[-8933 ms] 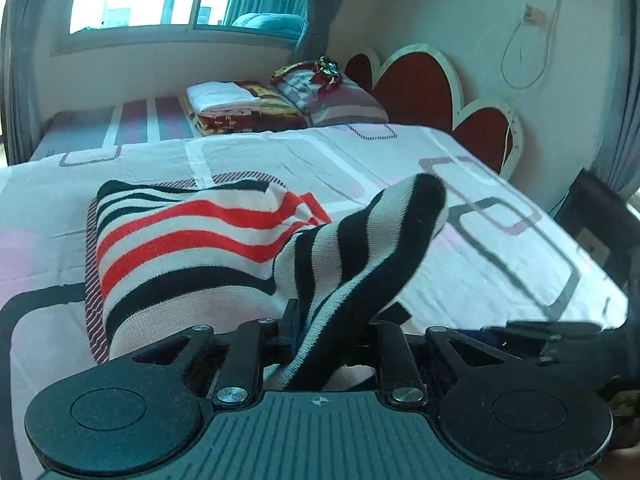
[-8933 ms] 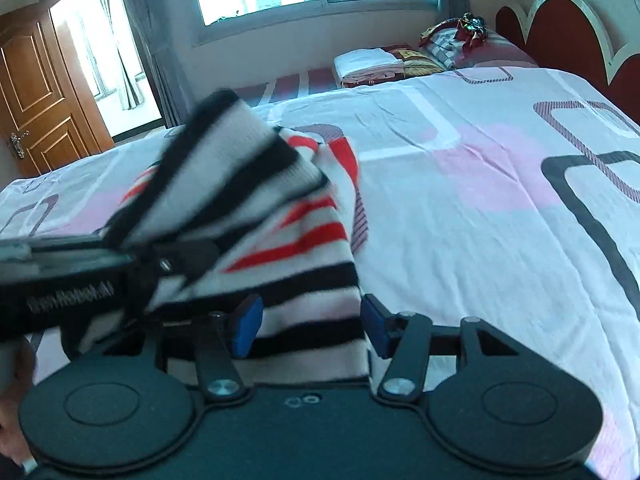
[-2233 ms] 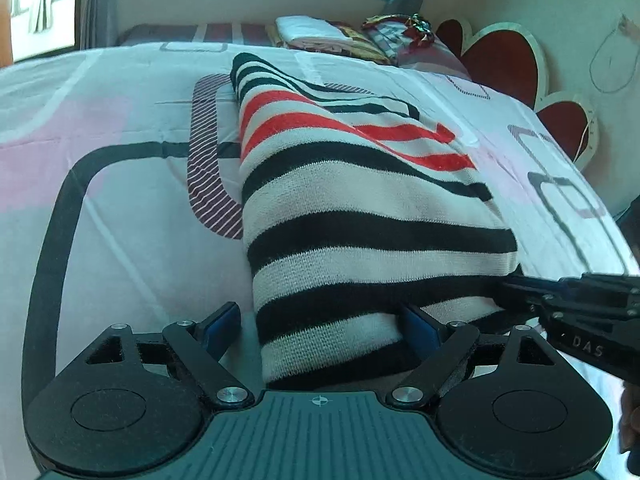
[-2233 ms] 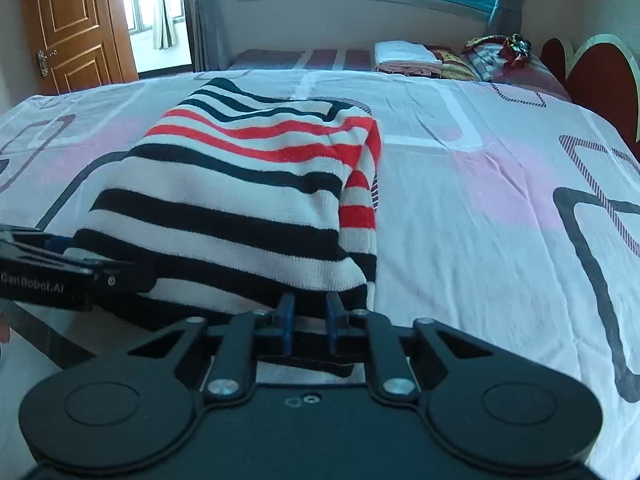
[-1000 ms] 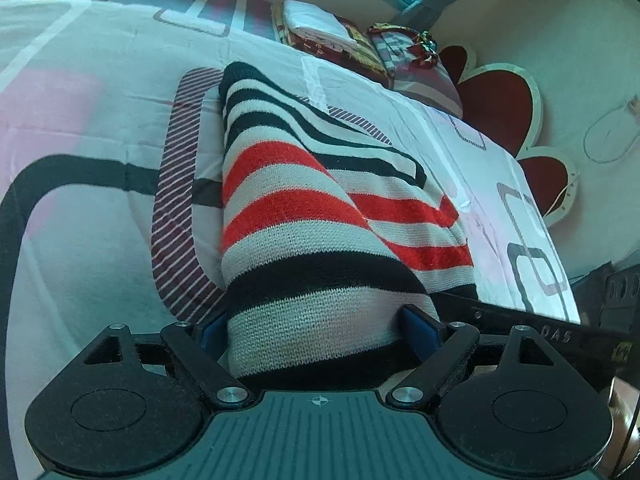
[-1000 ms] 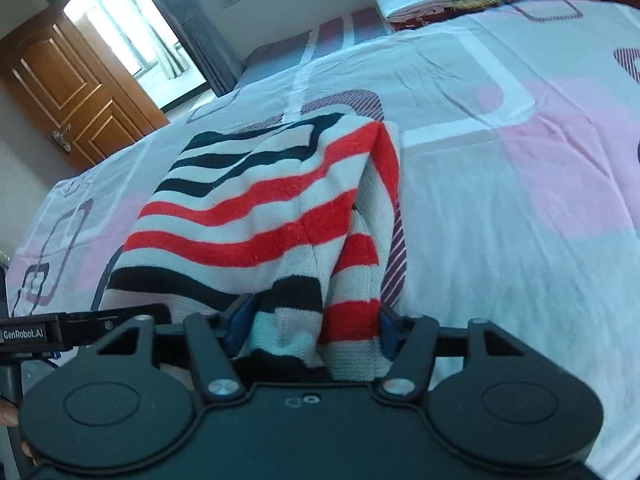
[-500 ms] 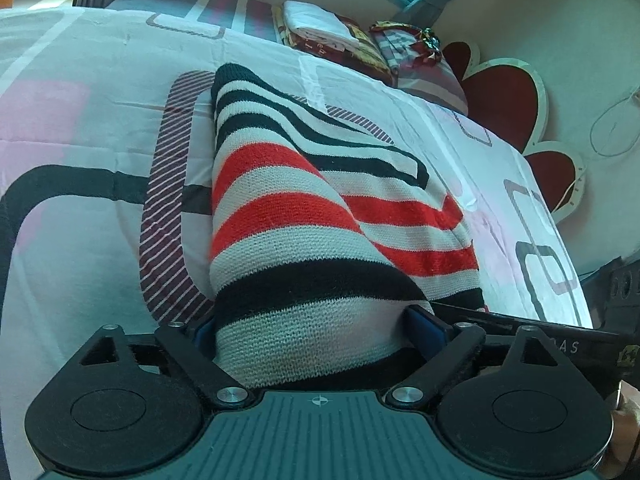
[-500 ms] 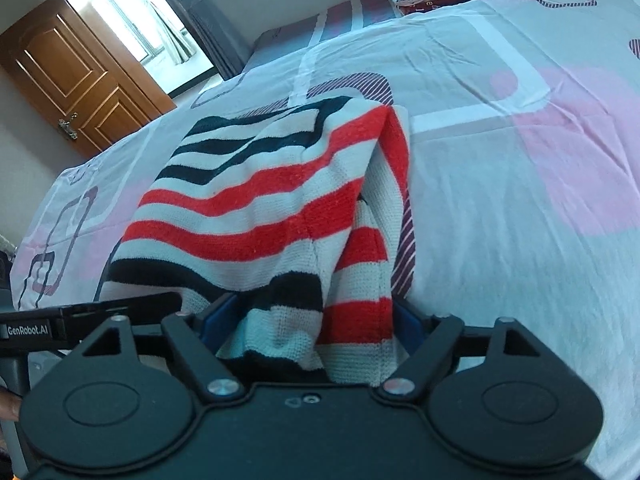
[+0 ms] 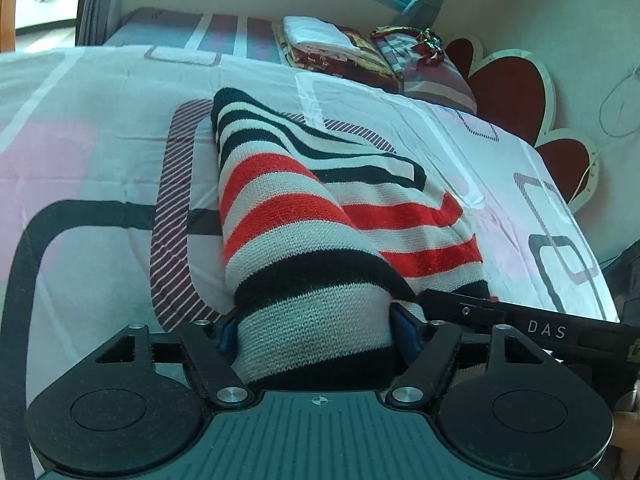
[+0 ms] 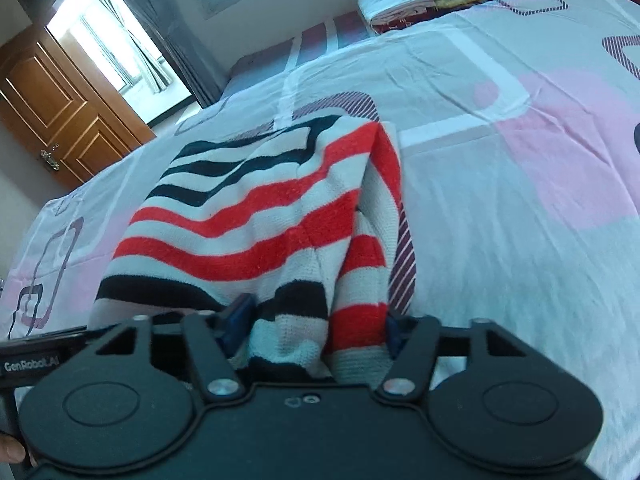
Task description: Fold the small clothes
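A knit sweater (image 9: pixel 304 216) striped in black, white and red lies on the bed sheet (image 9: pixel 100 152), its near end lifted and doubled toward the far end. My left gripper (image 9: pixel 316 330) has its jaws closed in on the sweater's near left corner. My right gripper (image 10: pixel 316 326) grips the near right corner of the sweater (image 10: pixel 260 220), the cloth bunched between its blue pads. The right gripper's body also shows at the right of the left wrist view (image 9: pixel 540 326). Both fingertips are buried in the knit.
The bed sheet (image 10: pixel 520 200) spreads wide to the right of the sweater. Folded linens (image 9: pixel 320 38) and a pillow (image 9: pixel 424 64) lie at the bed's far end. A red headboard (image 9: pixel 508 80) is at the right, a wooden door (image 10: pixel 56 112) at the left.
Both grippers have carried the sweater's near edge forward over its far half. Their jaws have narrowed onto the bunched cloth since half a second ago.
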A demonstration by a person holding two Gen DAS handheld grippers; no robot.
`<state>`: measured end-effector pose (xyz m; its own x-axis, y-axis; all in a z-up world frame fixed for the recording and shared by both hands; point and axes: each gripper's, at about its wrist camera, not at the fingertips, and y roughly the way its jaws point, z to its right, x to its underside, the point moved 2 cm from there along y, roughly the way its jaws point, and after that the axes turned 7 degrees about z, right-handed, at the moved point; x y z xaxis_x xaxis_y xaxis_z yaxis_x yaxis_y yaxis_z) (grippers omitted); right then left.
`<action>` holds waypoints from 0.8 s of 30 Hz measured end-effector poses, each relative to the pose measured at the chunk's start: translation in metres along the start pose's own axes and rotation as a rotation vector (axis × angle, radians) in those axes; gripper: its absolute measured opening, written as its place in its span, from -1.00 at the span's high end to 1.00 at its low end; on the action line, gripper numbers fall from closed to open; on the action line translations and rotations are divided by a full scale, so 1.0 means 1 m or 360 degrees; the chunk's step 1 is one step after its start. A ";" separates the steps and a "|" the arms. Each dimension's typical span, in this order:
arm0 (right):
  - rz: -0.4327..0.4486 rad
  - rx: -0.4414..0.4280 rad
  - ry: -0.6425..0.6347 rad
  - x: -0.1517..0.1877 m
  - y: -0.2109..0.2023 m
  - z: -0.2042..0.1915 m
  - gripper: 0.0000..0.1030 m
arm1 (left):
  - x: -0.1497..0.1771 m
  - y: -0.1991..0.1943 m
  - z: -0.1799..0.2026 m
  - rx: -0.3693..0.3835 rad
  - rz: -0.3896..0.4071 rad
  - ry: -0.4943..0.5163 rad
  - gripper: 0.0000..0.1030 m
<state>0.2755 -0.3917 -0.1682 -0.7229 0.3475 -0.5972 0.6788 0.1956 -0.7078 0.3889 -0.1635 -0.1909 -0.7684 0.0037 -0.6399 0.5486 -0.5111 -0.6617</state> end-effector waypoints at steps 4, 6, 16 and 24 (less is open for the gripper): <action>0.0039 0.0019 -0.0056 -0.001 -0.008 -0.008 0.17 | -0.001 -0.007 0.003 -0.0009 0.0031 0.0034 -0.26; 0.0065 0.0004 -0.0069 -0.001 -0.013 -0.011 0.21 | -0.001 -0.012 0.004 0.0000 0.0052 0.0047 -0.22; 0.0164 -0.0141 -0.0032 -0.001 -0.036 -0.034 0.25 | -0.012 -0.054 -0.005 -0.0006 0.0136 0.0060 -0.18; 0.0211 -0.0254 -0.0112 -0.009 -0.037 -0.093 0.25 | -0.021 -0.111 -0.058 -0.0072 0.0263 0.0025 -0.18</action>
<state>0.2691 -0.3172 -0.1017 -0.6295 0.3158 -0.7099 0.7762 0.2970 -0.5561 0.3635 -0.0572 -0.1264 -0.6617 -0.0636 -0.7470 0.6815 -0.4664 -0.5639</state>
